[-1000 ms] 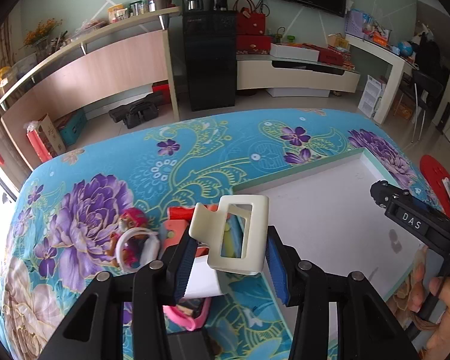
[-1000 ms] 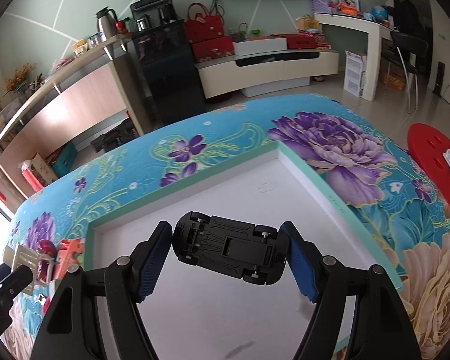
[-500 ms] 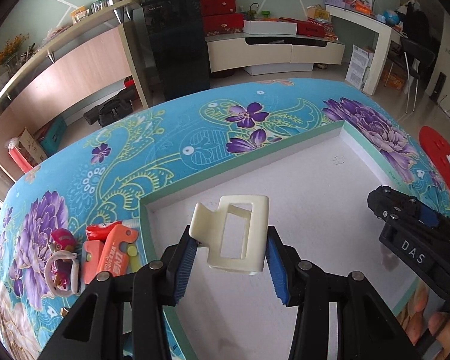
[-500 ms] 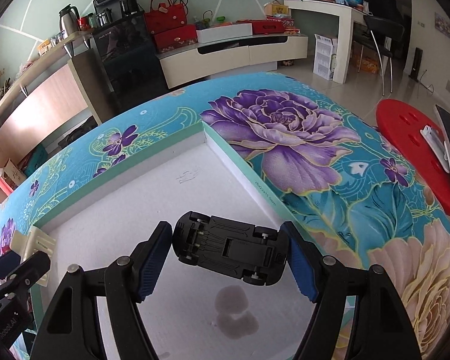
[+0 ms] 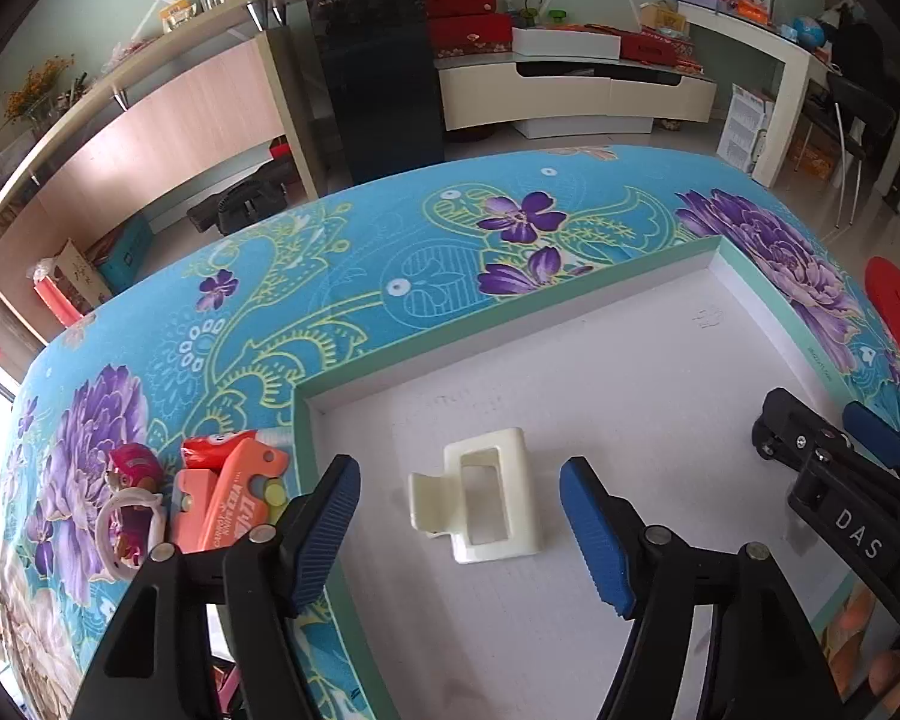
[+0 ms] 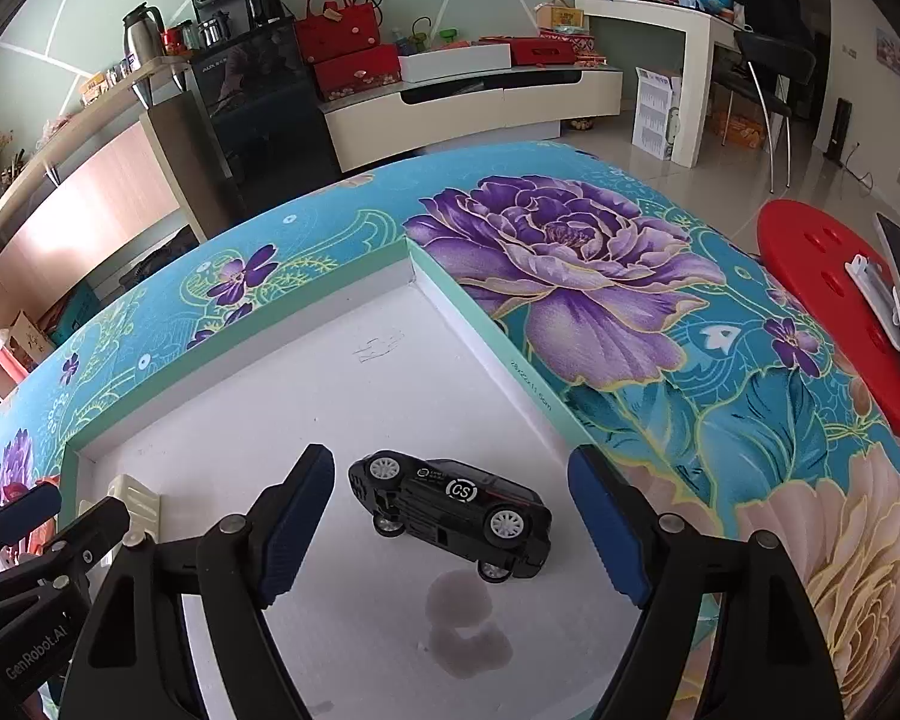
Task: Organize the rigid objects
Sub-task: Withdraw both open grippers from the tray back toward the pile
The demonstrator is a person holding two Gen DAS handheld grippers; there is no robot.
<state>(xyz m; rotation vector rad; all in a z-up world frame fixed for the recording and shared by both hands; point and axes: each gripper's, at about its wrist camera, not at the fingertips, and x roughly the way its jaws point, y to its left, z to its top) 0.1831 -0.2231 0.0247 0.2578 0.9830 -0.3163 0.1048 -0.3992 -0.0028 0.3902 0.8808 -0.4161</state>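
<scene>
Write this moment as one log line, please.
left gripper: open | right gripper: open | clip: in tray | car: in tray, tilted

My work surface is a table under a turquoise cloth (image 5: pixel 426 252) printed with purple flowers. Directly on it sits a shallow white tray (image 5: pixel 648 372) with a pale green rim, taking up the right part of what I see. Just left of the tray's rim, on the cloth, lie an orange toy (image 5: pixel 228 492), a small red packet (image 5: pixel 207 450) touching its far end, and a pink figure with a white ring (image 5: pixel 129 510) beside them
</scene>
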